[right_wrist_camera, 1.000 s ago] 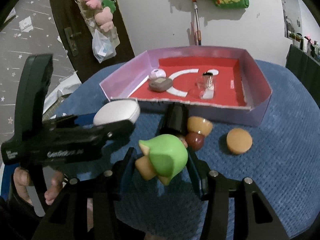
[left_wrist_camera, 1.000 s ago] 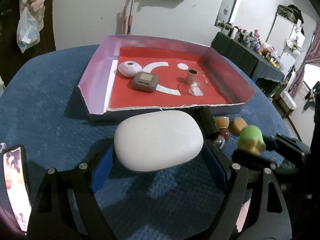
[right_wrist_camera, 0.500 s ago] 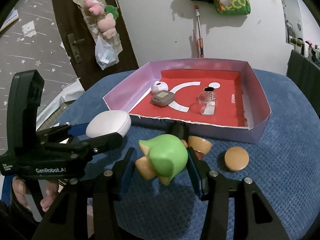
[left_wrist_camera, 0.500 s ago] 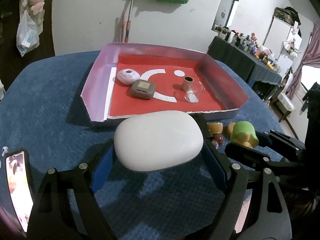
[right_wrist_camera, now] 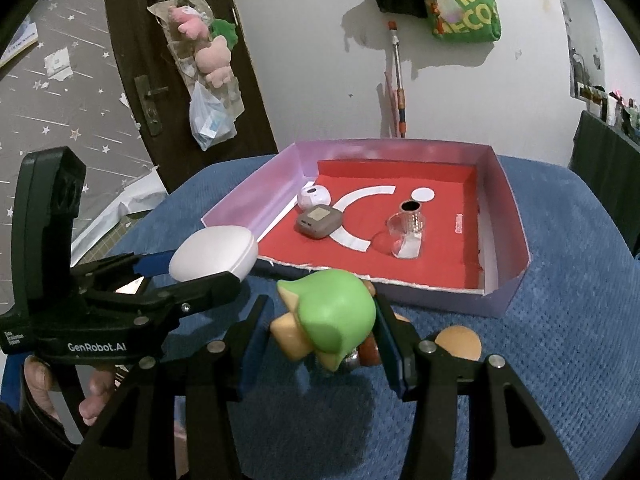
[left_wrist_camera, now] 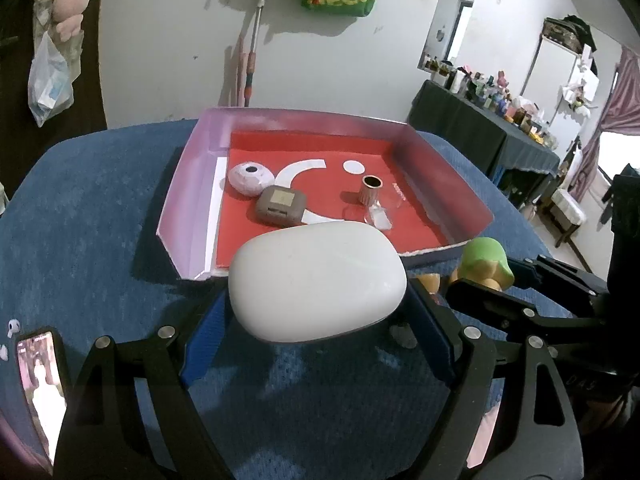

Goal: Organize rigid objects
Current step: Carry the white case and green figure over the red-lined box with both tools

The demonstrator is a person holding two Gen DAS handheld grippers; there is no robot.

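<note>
While you are holding both grippers above the blue textured cloth (left_wrist_camera: 100, 208), your left gripper (left_wrist_camera: 318, 312) is clamping a smooth white pebble-shaped case (left_wrist_camera: 318, 280) between widely spread jaws. Your right gripper (right_wrist_camera: 320, 344) is pinching a green-capped tan toy figure (right_wrist_camera: 332, 320) at a narrower spread. Both are hanging just before the near wall of the pink-walled, red-floored cardboard tray (right_wrist_camera: 516, 216).

Two wrist-mounted fisheye views, close above the blue textured tabletop (left_wrist_camera: 80, 208), look obliquely down and forward, sharing the far red-floored pink cardboard tray (right_wrist_camera: 516, 248).
</note>
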